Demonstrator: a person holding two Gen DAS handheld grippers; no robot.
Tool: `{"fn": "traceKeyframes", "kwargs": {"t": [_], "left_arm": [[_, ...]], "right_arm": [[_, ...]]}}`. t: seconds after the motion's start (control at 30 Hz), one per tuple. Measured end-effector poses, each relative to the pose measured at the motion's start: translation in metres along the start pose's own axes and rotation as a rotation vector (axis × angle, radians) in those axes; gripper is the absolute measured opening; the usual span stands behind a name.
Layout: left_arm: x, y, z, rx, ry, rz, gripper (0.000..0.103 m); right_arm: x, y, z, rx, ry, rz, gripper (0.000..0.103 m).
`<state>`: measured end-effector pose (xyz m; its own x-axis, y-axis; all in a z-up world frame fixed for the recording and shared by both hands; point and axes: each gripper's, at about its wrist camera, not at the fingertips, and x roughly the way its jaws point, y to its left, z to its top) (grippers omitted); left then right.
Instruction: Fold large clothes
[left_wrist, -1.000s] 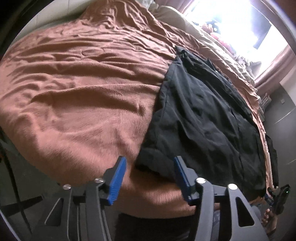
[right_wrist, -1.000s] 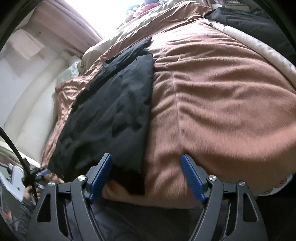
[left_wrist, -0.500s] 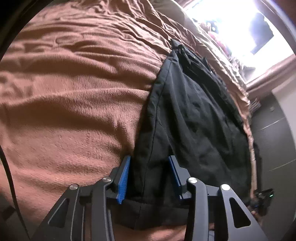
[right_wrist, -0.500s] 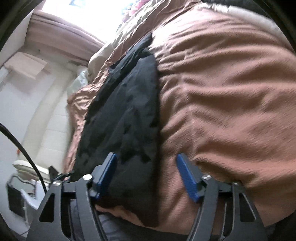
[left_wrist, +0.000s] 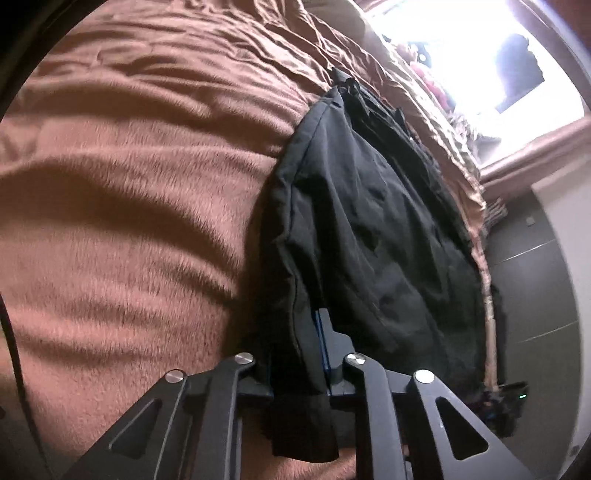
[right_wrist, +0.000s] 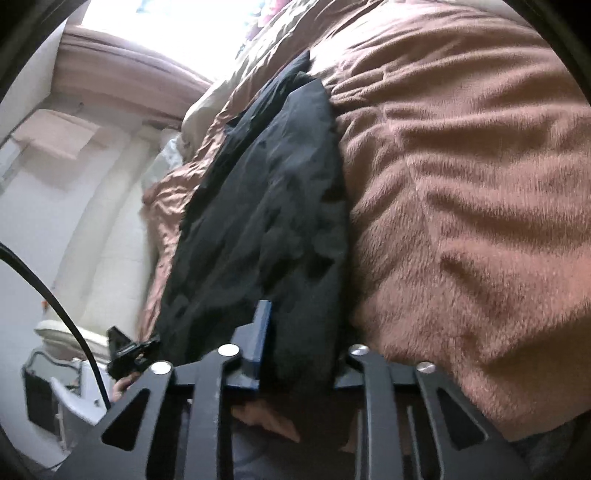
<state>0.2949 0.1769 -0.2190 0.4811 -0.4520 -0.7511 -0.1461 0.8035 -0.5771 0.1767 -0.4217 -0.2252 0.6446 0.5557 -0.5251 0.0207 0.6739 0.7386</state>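
A large black garment (left_wrist: 369, 221) lies lengthwise on a brown fleece blanket (left_wrist: 129, 184) over a bed. My left gripper (left_wrist: 295, 343) is shut on the garment's near left corner; black cloth fills the gap between the blue pads and hangs below them. In the right wrist view the same black garment (right_wrist: 266, 206) stretches away from me. My right gripper (right_wrist: 299, 332) is shut on its near right corner, with the left blue pad (right_wrist: 260, 332) showing and the right one buried in cloth.
The brown blanket (right_wrist: 461, 184) covers the bed to both sides of the garment. A bright window (left_wrist: 461, 55) with a brown curtain lies beyond the bed's far end. A black cable (right_wrist: 66, 317) hangs at the left. The other gripper (right_wrist: 129, 350) shows at lower left.
Both grippers moved forward onto the garment's near edge and closed on it. They were open and short of the cloth a second ago.
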Motion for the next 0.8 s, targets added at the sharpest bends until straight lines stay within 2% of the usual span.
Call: {"fn": "traceKeyframes", "kwargs": {"t": [0.07, 0.2, 0.47, 0.63, 0.8], "left_arm": [[-0.003, -0.004, -0.001, 0.009, -0.014, 0.026, 0.011], [-0.019, -0.017, -0.004, 0.055, -0.067, 0.071, 0.008], [-0.061, -0.060, -0.002, 0.120, -0.175, 0.060, 0.005], [-0.097, -0.085, 0.000, 0.163, -0.236, 0.038, 0.005], [-0.135, -0.098, -0.017, 0.211, -0.273, 0.029, 0.005]], "right_arm": [[-0.001, 0.009, -0.001, -0.029, -0.015, -0.021, 0.005], [-0.014, 0.031, -0.006, -0.077, -0.049, -0.046, 0.000], [-0.049, 0.070, -0.013, -0.181, -0.109, -0.023, 0.000], [-0.085, 0.091, -0.014, -0.240, -0.159, 0.012, 0.000], [-0.120, 0.104, -0.025, -0.274, -0.193, 0.041, 0.000]]}}
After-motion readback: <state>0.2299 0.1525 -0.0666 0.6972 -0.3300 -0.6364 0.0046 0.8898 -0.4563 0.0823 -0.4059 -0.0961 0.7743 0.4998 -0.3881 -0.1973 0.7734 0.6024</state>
